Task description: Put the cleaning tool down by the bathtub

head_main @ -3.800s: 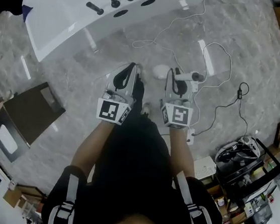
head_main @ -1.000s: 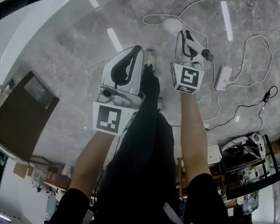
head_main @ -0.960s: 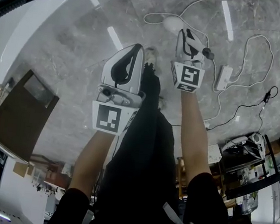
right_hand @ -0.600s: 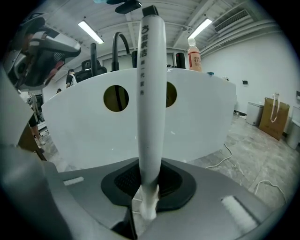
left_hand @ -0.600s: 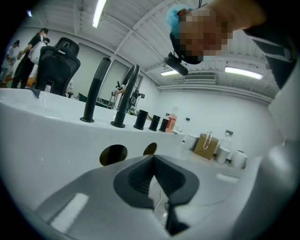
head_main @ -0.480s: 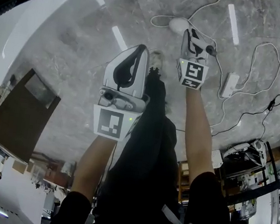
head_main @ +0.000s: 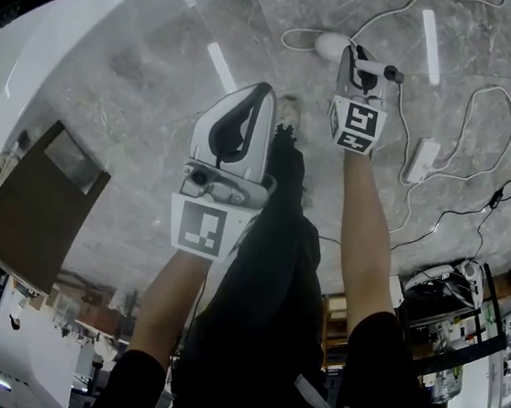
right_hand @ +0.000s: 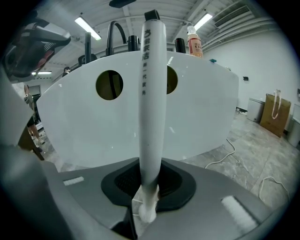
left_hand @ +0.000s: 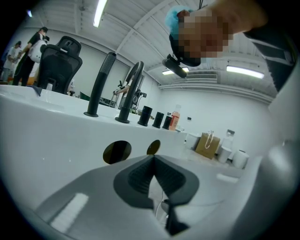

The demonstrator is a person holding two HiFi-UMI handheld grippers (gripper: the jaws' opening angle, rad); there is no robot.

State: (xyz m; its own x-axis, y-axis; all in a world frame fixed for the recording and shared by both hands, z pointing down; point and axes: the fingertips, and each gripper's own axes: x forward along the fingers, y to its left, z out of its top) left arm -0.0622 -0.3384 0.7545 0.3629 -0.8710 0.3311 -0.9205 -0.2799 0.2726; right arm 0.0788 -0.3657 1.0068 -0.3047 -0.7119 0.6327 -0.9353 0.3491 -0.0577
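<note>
The cleaning tool [right_hand: 151, 103] is a white stick with a black end cap, and it stands upright between my right gripper's [right_hand: 149, 187] pads, which press on it. From the head view my right gripper [head_main: 352, 53] reaches out low over the grey floor, with the tool's round white head [head_main: 331, 43] just past it and the black cap [head_main: 393, 74] to the right. The white bathtub [right_hand: 206, 112], with two round holes in its wall, fills the view right behind the tool. My left gripper [head_main: 258, 93] hangs nearer to me, shut and empty [left_hand: 153, 161].
Black taps and a hand shower [left_hand: 101, 84] stand on the tub's rim [head_main: 23, 68], with an orange bottle [right_hand: 194, 44]. White cables and a power strip [head_main: 423, 159] lie on the floor to the right. A brown board [head_main: 38, 204] lies at the left, a cluttered rack [head_main: 451, 301] at the right.
My right gripper has carried the tool farther out and a little right, away from me. The left gripper has barely shifted.
</note>
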